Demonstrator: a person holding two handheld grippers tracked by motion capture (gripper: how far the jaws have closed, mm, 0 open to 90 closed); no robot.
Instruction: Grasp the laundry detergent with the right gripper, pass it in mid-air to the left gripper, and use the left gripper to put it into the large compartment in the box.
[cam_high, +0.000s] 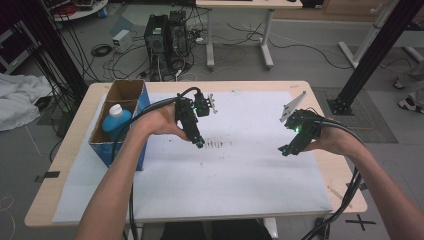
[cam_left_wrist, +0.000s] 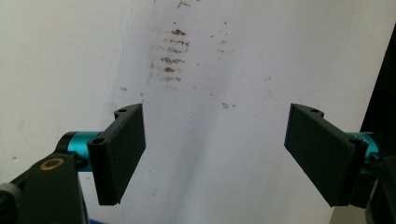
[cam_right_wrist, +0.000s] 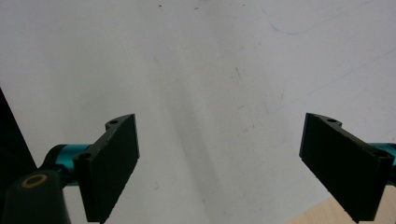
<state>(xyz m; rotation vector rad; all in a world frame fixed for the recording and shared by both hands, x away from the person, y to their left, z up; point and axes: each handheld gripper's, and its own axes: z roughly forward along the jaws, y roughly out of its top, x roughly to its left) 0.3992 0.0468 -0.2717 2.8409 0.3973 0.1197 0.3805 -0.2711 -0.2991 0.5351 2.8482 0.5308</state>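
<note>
We hold left hand-held gripper (cam_high: 199, 143) over brown smears (cam_high: 215, 144) on white sheet (cam_high: 240, 175), jaws wide apart, empty. Right hand-held gripper (cam_high: 284, 151) well apart, jaws spread, empty. Bottle (cam_high: 116, 119) in box (cam_high: 134, 95) at bench's left.

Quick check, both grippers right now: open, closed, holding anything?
Left gripper: open, jaws wide apart, nothing between them, above the stained white sheet.
Right gripper: open, jaws wide apart, holding nothing, above the same sheet.
</note>
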